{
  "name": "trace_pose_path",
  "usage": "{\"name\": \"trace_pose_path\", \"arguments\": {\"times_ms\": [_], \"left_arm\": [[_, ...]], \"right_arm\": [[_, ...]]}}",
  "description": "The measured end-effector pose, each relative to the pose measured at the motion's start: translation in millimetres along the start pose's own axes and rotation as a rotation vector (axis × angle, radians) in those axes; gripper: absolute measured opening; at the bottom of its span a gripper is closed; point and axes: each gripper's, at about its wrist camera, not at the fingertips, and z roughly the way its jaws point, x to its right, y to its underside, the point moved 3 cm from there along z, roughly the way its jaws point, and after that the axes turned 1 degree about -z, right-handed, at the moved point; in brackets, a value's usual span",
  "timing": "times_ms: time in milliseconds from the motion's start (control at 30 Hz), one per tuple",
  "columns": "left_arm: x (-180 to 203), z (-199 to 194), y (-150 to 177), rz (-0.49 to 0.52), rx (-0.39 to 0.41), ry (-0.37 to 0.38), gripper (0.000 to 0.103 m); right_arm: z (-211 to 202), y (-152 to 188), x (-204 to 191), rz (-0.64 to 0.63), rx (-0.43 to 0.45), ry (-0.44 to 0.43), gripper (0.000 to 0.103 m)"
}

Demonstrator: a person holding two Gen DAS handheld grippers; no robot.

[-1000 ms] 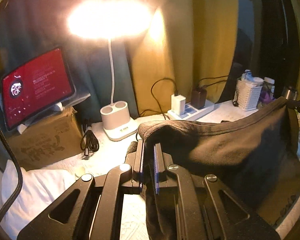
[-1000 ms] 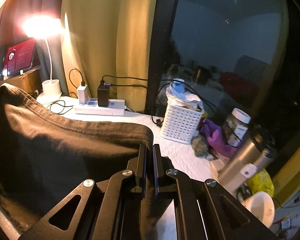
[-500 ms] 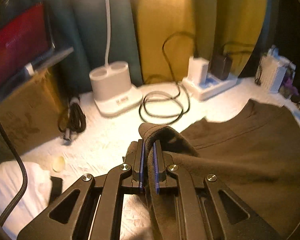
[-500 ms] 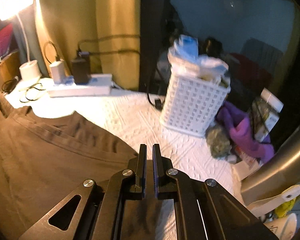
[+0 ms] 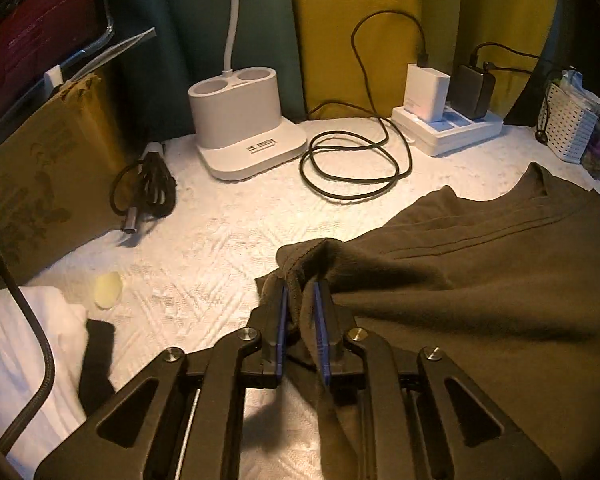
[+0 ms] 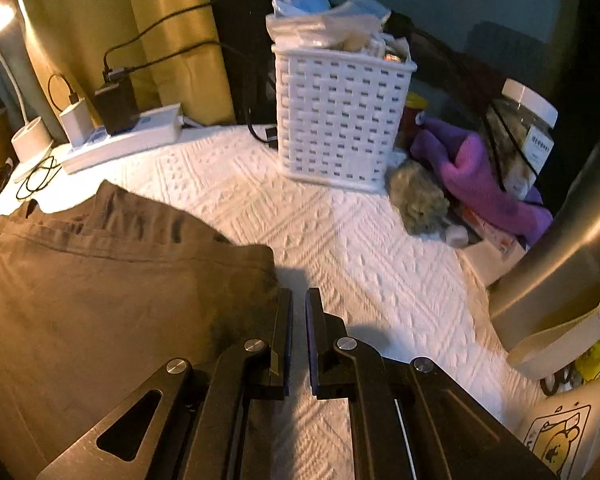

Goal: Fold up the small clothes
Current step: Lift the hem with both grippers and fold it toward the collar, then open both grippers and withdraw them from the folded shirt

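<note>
A: What is the left claw (image 5: pixel 300 300) doing?

B: Its jaws are opening. A bunched fold of the dark brown garment (image 5: pixel 480 280) is sitting between the blue pads (image 5: pixel 319 320), and a gap is showing between the fold and at least one pad, so the hold is loosening.

A: And the right claw (image 6: pixel 299 308)?

B: It is staying closed, jaws nearly together with only a thin slit between them. Through the slit only the white textured tabletop (image 6: pixel 340 240) is showing; the garment's corner (image 6: pixel 260 256) is lying just beside its left finger. Whether any cloth is pinched lower down cannot be told.

A: Where is the garment lying?

B: It is spreading flat over the tabletop between the two claws, its stitched edge facing the back wall.

A: What is sitting behind it?

B: In the left wrist view, a white lamp base (image 5: pixel 244 120), a coiled black cable (image 5: pixel 352 168) and a power strip (image 5: pixel 448 132) carrying two chargers. In the right wrist view, a white woven basket (image 6: pixel 340 120) and a purple cloth (image 6: pixel 480 176).
</note>
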Motion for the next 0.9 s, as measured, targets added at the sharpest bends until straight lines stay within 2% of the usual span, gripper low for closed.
{"name": "trace_pose_path", "arguments": {"times_ms": [33, 100, 167, 200, 233, 267, 300, 333, 400, 500, 667, 900], "left_arm": [[-2.2, -2.3, 0.1, -0.006, -0.001, -0.012, 0.023], [-10.6, -10.3, 1.1, -0.039, 0.011, -0.034, 0.041], [-19.9, -17.9, 5.4, -0.071, 0.015, -0.039, 0.045], [-23.5, -20.9, 7.9, -0.083, 0.014, -0.041, 0.045], [-26.6, -24.3, 11.4, -0.088, 0.011, -0.048, 0.045], [-30.1, -29.3, 16.4, -0.093, 0.009, -0.054, 0.045], [-31.6, -32.7, 20.2, -0.098, 0.009, -0.052, 0.045], [-34.5, -38.2, 25.8, -0.108, 0.009, -0.047, 0.045], [-37.9, -46.2, 33.0, -0.125, 0.009, -0.032, 0.047], [-39.9, -64.9, 47.6, -0.143, 0.023, 0.0, 0.054], [-29.8, -88.1, 69.0, -0.117, 0.03, 0.048, 0.054], [-21.6, -106.8, 104.5, -0.105, 0.018, 0.102, 0.054]], "right_arm": [[1.3, 2.9, 0.7, -0.001, -0.008, 0.0, 0.007], [7.2, 9.2, 0.0, -0.019, -0.037, 0.015, 0.007], [7.2, 12.7, -0.9, -0.038, -0.007, 0.042, 0.014], [6.4, 13.5, 1.3, -0.03, -0.004, 0.055, 0.022], [5.2, 13.5, 4.6, -0.023, 0.0, 0.08, 0.038], [4.4, 13.3, 8.8, -0.013, -0.002, 0.107, 0.05], [3.7, 13.7, 14.7, 0.007, -0.009, 0.132, 0.081], [3.3, 15.5, 18.9, 0.027, -0.023, 0.119, 0.086], [-1.6, 17.7, 18.4, 0.032, -0.019, 0.091, 0.086], [-15.4, 22.1, 11.5, 0.016, -0.002, 0.099, 0.086], [-39.5, 26.6, 5.5, 0.015, 0.025, 0.091, 0.086], [-71.2, 46.1, -26.2, -0.026, 0.054, 0.071, 0.086]]}}
